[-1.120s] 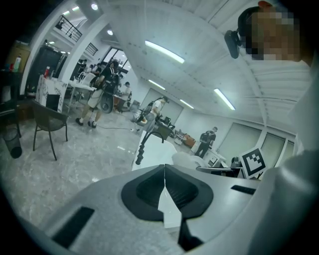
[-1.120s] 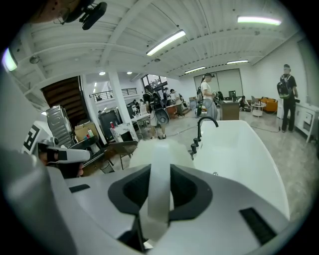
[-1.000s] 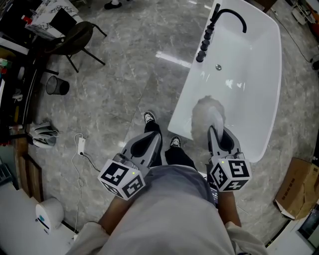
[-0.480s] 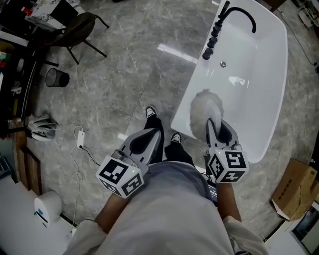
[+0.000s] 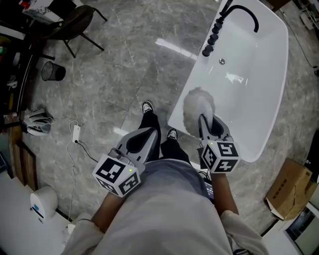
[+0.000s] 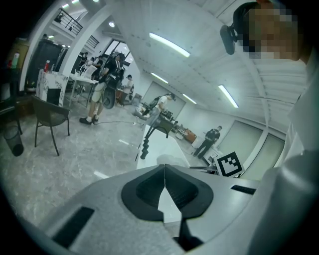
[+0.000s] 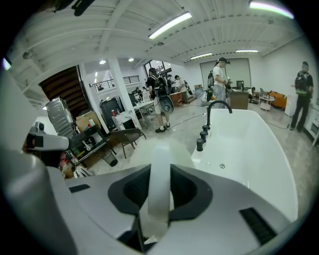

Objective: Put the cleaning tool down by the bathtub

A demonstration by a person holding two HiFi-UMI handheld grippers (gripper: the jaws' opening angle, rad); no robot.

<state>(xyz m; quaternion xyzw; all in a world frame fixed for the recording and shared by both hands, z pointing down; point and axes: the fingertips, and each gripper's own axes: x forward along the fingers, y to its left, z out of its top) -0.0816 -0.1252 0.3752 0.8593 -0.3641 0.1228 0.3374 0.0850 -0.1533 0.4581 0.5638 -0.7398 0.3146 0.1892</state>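
The cleaning tool (image 5: 198, 108) is a fluffy white duster head on a flat white handle (image 7: 158, 191). My right gripper (image 5: 206, 124) is shut on that handle, and the head hangs over the near rim of the white bathtub (image 5: 261, 74). In the right gripper view the handle runs up between the dark pads (image 7: 187, 187) toward the tub (image 7: 249, 149). My left gripper (image 5: 143, 138) hovers over the floor beside the person's legs, to the left of the tub. Its jaws meet at the tips (image 6: 164, 172) with nothing in them.
A black faucet (image 5: 240, 12) and knobs stand on the tub's far left rim. A chair (image 5: 75, 22), a wire bin (image 5: 52, 71) and a cable with a power strip (image 5: 76, 133) sit on the grey marble floor at left. A cardboard box (image 5: 289, 191) lies at right. People stand farther off.
My right gripper has sunk with the cleaning tool and drifted a little left, toward the tub's near rim. The left gripper has barely shifted.
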